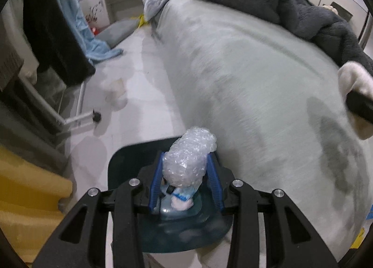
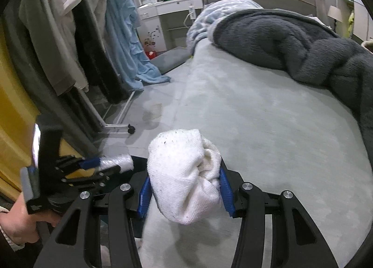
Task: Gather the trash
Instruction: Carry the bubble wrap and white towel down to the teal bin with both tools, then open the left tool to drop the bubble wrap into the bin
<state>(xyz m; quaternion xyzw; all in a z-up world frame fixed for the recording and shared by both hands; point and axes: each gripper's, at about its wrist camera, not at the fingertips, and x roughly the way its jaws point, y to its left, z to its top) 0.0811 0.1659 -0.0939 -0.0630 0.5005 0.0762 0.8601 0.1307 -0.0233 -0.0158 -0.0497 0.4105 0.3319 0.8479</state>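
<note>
From the left wrist, the left gripper [image 1: 186, 182] is clenched on a wad of bubble wrap [image 1: 188, 158], its blue pads pressing both sides. Directly beneath sits a dark bin [image 1: 123, 163] holding some trash – a blue-and-white scrap and something pale, too blurred to name; the gripper's black arms hide the bin's near rim. The bin stands on the pale floor just beside the grey-green bed [image 1: 256, 81]. A dark fleece blanket [image 1: 279, 4] lies across the far part of the bed, its end cut off at the right edge. The bed surface is smeared by motion.

From the right wrist, the right gripper [image 2: 185, 188] grasps a rolled white cloth [image 2: 184, 174] flecked with dark specks, held above the bed's near edge. At the left the other gripper [image 2: 105, 165] shows with its bubble wrap [image 2: 119, 161] – only a sliver of the wad is visible. A hand [image 2: 16, 223] holding its handle is cut off at the frame's edge. Hanging clothes [image 2: 70, 34] fill the left side.
</note>
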